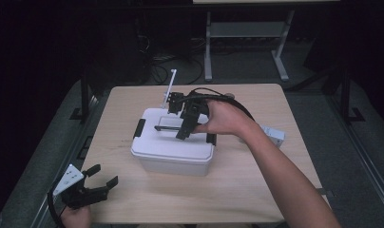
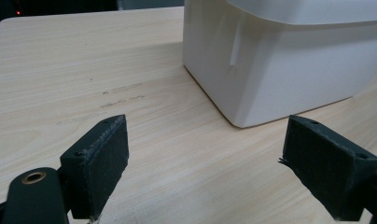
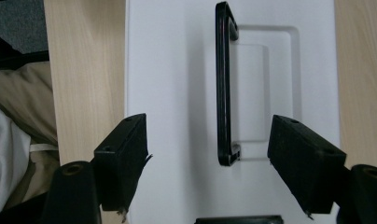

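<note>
A white plastic box (image 1: 171,153) with a lid stands in the middle of the wooden table (image 1: 256,180). A black handle (image 1: 167,127) lies flat on the lid. My right gripper (image 1: 179,119) hovers over the lid, pointing down. In the right gripper view its jaws (image 3: 207,163) stand open on either side of the handle (image 3: 223,93), with the pads clear of it and the white lid (image 3: 172,70) beneath. My left gripper (image 1: 102,176) rests open at the table's near left corner. Between its jaws (image 2: 205,163) is only bare table, and the box wall (image 2: 280,60) lies a little ahead.
Black latches (image 1: 140,128) sit on the short ends of the box. A thin white rod (image 1: 170,88) stands up behind the box. A small white object (image 1: 275,135) lies near the table's right edge. The legs of another table (image 1: 247,28) stand on the floor beyond.
</note>
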Tool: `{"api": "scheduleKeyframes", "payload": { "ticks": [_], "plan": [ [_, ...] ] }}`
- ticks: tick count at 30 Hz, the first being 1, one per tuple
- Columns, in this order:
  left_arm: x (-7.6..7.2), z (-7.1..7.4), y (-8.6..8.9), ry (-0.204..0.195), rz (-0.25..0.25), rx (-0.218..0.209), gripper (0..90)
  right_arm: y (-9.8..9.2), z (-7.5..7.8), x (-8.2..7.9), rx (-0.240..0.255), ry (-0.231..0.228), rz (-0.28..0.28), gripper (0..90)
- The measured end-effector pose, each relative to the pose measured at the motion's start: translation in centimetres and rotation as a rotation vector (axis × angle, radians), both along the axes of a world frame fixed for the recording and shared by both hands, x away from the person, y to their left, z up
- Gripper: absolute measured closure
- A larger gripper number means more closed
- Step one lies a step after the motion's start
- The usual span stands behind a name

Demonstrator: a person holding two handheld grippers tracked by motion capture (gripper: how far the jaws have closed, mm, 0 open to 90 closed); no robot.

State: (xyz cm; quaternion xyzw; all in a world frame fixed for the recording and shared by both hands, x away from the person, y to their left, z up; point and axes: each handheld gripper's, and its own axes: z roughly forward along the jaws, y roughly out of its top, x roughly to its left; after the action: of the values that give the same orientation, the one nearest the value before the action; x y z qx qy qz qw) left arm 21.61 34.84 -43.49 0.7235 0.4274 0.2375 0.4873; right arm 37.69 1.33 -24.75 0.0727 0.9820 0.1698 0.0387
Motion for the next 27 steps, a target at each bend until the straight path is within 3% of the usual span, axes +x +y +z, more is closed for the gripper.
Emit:
{"api": "scheduleKeyframes", "payload": {
  "ticks": [15,27],
  "plan": [
    [0.0,0.0,0.1,-0.001,0.004,-0.008,13.5,1.7,-1.1,1.0,-0.009,-0.005,0.01,36.5],
    [0.0,0.0,0.1,0.0,0.003,-0.011,13.5,2.5,-2.0,1.4,-0.03,-0.016,0.029,54.7]
  ]
}}
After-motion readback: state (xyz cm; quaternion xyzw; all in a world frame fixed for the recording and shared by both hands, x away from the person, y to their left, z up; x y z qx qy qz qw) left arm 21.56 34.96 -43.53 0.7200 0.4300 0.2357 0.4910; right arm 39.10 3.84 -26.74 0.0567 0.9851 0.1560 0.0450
